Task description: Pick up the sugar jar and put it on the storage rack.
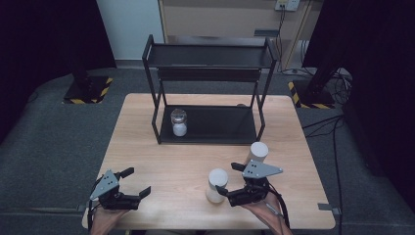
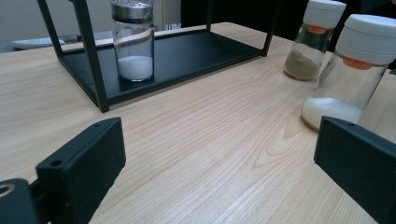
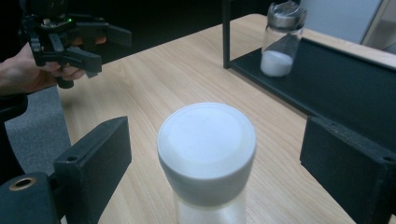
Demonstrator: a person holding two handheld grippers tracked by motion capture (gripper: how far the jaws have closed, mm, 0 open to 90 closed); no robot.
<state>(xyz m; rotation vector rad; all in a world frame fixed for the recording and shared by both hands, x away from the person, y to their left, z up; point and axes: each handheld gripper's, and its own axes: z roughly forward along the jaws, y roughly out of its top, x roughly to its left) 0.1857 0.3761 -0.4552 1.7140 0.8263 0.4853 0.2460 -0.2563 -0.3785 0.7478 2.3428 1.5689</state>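
Right claw lining up on the white-capped jar

The right claw [image 1: 229,178] stands spread, not yet pinching, around the jar of white powder [image 3: 207,158] at the counter's [image 1: 166,166] front. Best to centre the jar, close below the cap, then lift straight. The left claw [image 1: 138,182] waits spread and empty.

High view: fixed overhead at the desk's [image 1: 166,161] near edge, facing forward and down on the black rack [image 1: 209,93] at the far side. Left gripper view: low, close to the desktop, facing the rack [image 2: 173,56] from its front left. Right gripper view: close above a white-capped jar [image 3: 206,149], rack [image 3: 336,79] beyond. All 3 views share the rack and the jar inside it [image 1: 179,122].
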